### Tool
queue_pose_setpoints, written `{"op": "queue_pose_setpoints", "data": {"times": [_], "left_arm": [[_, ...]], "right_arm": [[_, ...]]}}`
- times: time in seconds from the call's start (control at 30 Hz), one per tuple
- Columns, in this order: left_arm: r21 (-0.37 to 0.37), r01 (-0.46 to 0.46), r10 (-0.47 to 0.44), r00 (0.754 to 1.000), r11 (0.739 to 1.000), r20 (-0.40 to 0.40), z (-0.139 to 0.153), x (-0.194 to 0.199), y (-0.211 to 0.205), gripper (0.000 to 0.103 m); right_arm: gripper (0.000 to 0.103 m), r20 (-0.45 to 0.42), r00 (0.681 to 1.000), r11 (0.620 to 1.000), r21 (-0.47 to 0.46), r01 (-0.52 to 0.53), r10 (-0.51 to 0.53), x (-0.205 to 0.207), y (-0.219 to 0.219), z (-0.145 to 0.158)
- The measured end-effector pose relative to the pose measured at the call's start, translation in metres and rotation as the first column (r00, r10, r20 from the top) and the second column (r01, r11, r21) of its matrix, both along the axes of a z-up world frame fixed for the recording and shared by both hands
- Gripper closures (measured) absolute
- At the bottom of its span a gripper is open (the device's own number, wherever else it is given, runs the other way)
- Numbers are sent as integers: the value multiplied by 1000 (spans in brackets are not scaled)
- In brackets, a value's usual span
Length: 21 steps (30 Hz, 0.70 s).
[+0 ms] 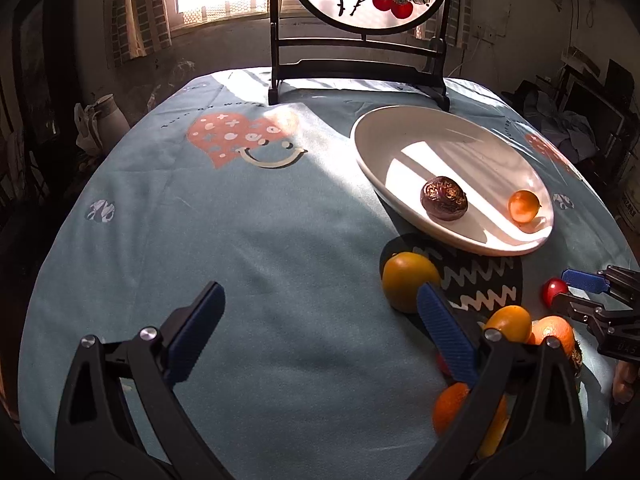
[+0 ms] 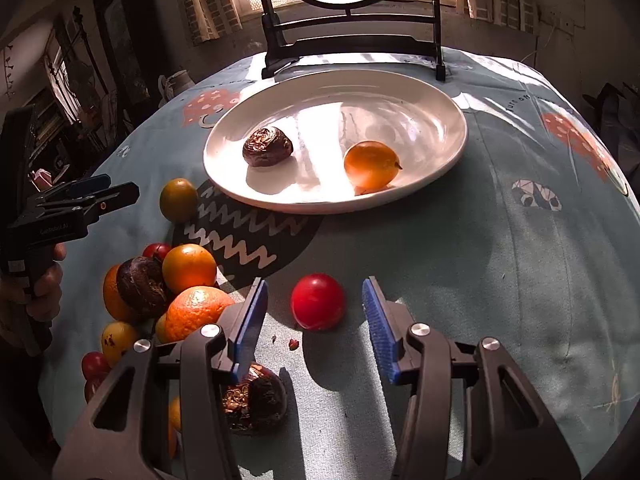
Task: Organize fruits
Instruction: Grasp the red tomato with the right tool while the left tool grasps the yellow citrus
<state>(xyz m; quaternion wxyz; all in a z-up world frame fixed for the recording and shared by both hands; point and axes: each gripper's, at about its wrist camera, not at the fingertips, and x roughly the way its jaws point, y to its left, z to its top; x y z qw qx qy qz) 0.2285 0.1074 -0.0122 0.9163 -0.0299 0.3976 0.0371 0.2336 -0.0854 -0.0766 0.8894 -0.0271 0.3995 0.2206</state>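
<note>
Red fruit point(image 2: 317, 301) sits untouched between the right gripper point(image 2: 314, 320) pads.

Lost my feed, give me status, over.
Both grippers open, empty: left, right. Red fruit just ahead of right, untouched. Two fruits on plate. Pile still out. Path clear.

Both wrist cameras look steeply down across the bench point(image 1: 240, 240) toward its far edge, sharing the white plate point(image 1: 362, 156) point(image 2: 452, 120).
</note>
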Motion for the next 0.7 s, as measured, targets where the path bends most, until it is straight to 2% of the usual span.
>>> {"op": "queue_pose_setpoints", "data": {"times": [0.2, 0.33, 0.53, 0.7], "left_arm": [[7, -5, 5, 1000, 1000, 0, 0, -1, 0, 5], [5, -6, 6, 1000, 1000, -2, -1, -1, 1, 5], [-3, -9, 9, 1000, 1000, -10, -2, -1, 3, 5], [-26, 10, -11, 1000, 1000, -26, -7, 2, 0, 5]], "right_arm": [[61, -20, 1000, 1000, -18, -8, 8, 1, 3, -6], [63, -22, 1000, 1000, -22, -3, 3, 1, 3, -7], [74, -25, 1000, 999, -35, -2, 2, 1, 4, -9], [76, -27, 999, 999, 33, 23, -22, 2, -7, -4]]}}
